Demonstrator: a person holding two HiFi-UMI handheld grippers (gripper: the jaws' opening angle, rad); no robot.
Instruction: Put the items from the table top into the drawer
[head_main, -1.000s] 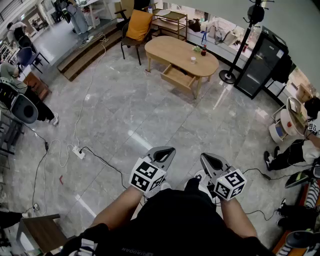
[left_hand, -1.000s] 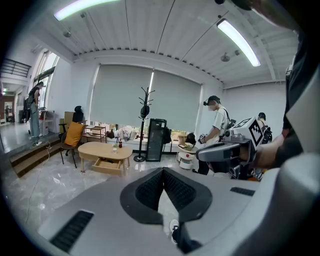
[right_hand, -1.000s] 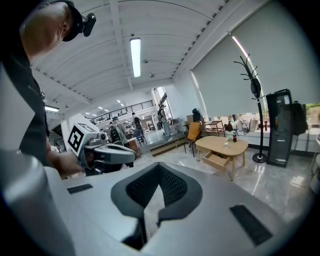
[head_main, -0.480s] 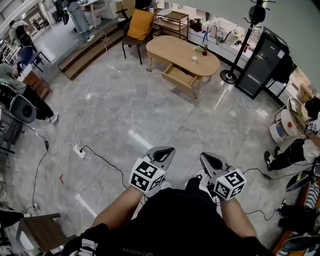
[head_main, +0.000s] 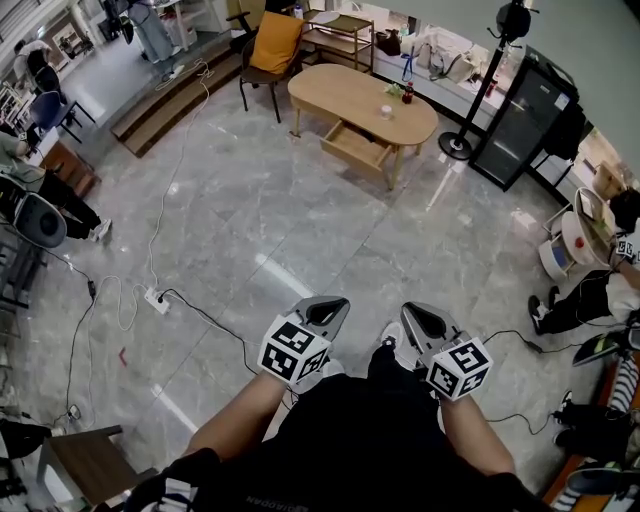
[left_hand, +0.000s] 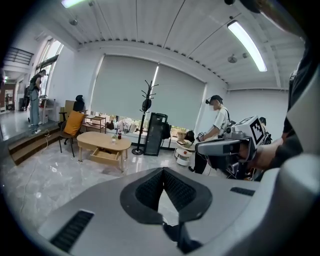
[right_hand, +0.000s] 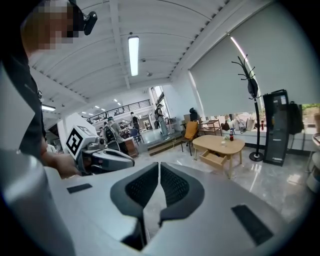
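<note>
The left gripper (head_main: 330, 306) and right gripper (head_main: 419, 313) are held side by side, jaws together and empty. The table (head_main: 345, 92) and its open drawer (head_main: 354, 149) lie far ahead of both, so probably nothing is reachable yet.

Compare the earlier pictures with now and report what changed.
Almost nothing. The head view drifted a little, so the table sits slightly higher in it. Nothing was taken hold of or let go. The left tool and right tool stay shut and empty, side by side in front of the person, far from the table. Its drawer stays open and the bottle stays on top.
</note>
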